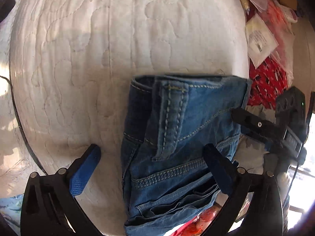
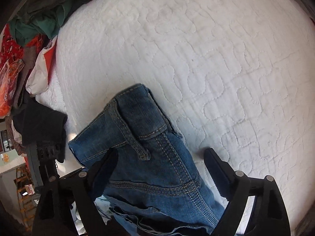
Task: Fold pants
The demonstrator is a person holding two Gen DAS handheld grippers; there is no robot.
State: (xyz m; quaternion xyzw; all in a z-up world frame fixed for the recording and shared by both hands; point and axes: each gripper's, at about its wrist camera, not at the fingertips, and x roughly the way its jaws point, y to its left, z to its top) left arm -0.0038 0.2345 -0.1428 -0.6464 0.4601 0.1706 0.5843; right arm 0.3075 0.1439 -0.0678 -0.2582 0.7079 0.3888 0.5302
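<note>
The folded blue jeans [image 1: 177, 137] lie on a white quilted mattress [image 1: 118, 39], seams and a belt loop facing up. My left gripper [image 1: 152, 147] hangs open over them: its blue-padded left finger [image 1: 86, 167] is over bare mattress, clear of the denim, and its right finger [image 1: 218, 169] is above the jeans' right half. My right gripper [image 1: 237, 121] reaches in at the jeans' right edge. In the right wrist view the jeans [image 2: 157, 147] lie between the open jaws of my right gripper [image 2: 161, 153]; the left finger [image 2: 106, 167] overlaps the denim, and the right one [image 2: 216, 167] is over the mattress.
Papers and red patterned fabric [image 1: 269, 74] crowd the mattress's right edge. A heap of green, red and dark clothes [image 2: 39, 23] and a plastic bag [image 2: 39, 72] sit at the far left of the right wrist view. The left gripper's black body [image 2: 47, 151] shows there too.
</note>
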